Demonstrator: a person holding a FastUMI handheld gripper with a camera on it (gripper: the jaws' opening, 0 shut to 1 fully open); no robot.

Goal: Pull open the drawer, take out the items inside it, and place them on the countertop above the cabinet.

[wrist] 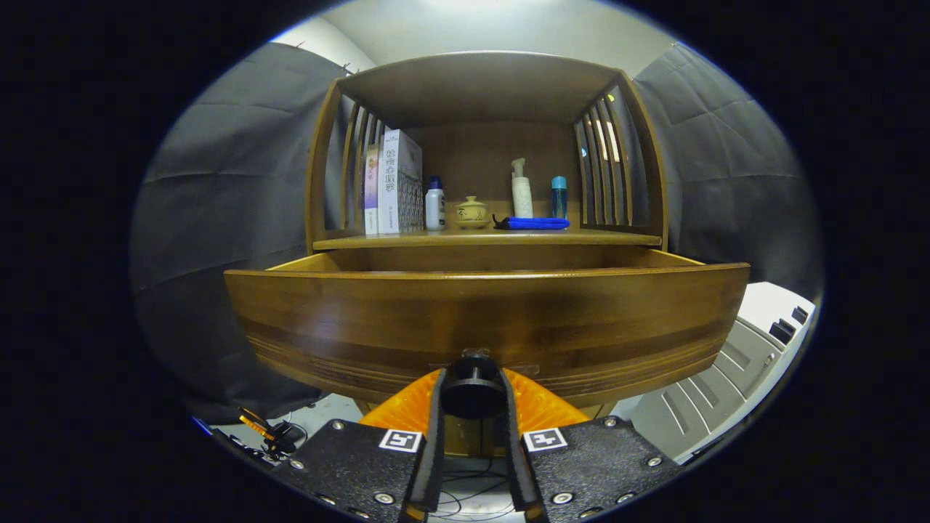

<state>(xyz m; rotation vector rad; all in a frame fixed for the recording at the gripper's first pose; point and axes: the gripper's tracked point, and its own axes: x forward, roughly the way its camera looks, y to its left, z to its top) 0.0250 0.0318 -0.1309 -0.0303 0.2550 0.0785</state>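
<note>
A wooden cabinet's drawer stands pulled out toward me, its front panel close ahead. My gripper is shut on the drawer's dark round knob, which sits pinched between both fingers. The drawer's front hides whatever lies inside it. Above the drawer runs the countertop, which carries books, a white bottle, a small ceramic pot, a pump bottle, a blue bottle and a flat blue item.
Slatted wooden sides and a top board enclose the countertop. Black cloth walls stand to the left and right. A grey and white unit sits low to the right. Cables and a small orange tool lie on the floor lower left.
</note>
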